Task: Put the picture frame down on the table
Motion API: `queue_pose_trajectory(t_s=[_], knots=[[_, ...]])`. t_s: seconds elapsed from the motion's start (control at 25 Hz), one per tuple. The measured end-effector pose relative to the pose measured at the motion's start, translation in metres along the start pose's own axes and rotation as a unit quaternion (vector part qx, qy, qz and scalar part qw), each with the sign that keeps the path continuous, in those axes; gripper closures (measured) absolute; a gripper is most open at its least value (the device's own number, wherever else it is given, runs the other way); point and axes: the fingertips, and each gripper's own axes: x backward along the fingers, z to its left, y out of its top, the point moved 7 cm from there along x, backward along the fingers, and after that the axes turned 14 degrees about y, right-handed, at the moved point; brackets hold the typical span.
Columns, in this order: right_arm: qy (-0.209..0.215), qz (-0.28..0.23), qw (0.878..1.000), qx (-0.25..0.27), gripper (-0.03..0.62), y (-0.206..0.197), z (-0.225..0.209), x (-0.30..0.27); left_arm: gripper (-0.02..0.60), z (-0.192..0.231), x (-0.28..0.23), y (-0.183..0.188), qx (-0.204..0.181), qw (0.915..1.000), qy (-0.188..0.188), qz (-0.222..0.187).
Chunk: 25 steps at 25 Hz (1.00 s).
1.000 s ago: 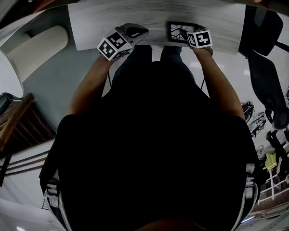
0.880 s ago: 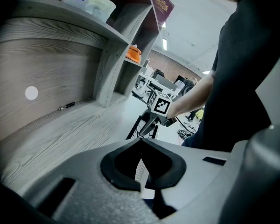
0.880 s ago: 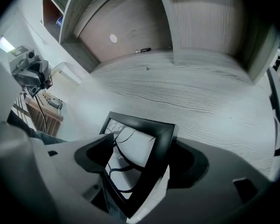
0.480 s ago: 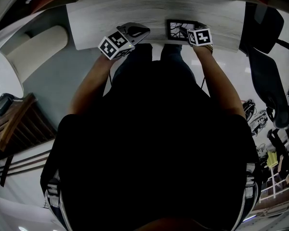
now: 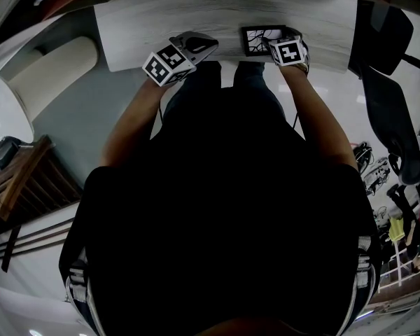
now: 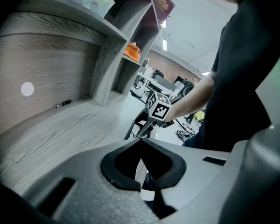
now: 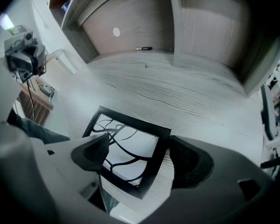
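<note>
Right fingers (image 7: 91, 154) newly apart over frame (image 7: 129, 147)

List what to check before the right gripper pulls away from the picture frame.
1. The picture frame lies flat on the table: ok.
2. The right gripper has let go: ok; its jaws have just been opening and stand wide, with the frame between them.
3. Jaws clear of the frame's edges: cannot tell; one sits very close.
4. Frame fully on the tabletop: ok, though near the front edge.
5. The left gripper is out of the way: ok; jaws together, empty, off to the side.
</note>
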Motion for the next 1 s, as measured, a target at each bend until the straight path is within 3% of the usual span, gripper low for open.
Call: queue_pose_trajectory(t_s=[0.12,1.0], knots=[[-0.01,0.006,1.0,0.02,0.207,-0.0009,0.0019,-0.0004,0.563,-0.0005,-0.0004,0.0,0.004,1.0,0.003,-0.003],[-0.002,-0.017,1.0,0.016,0.207,-0.0028,0.0016,0.0012,0.563,-0.0016,-0.0019,-0.0048,0.009,1.0,0.0,-0.002]])
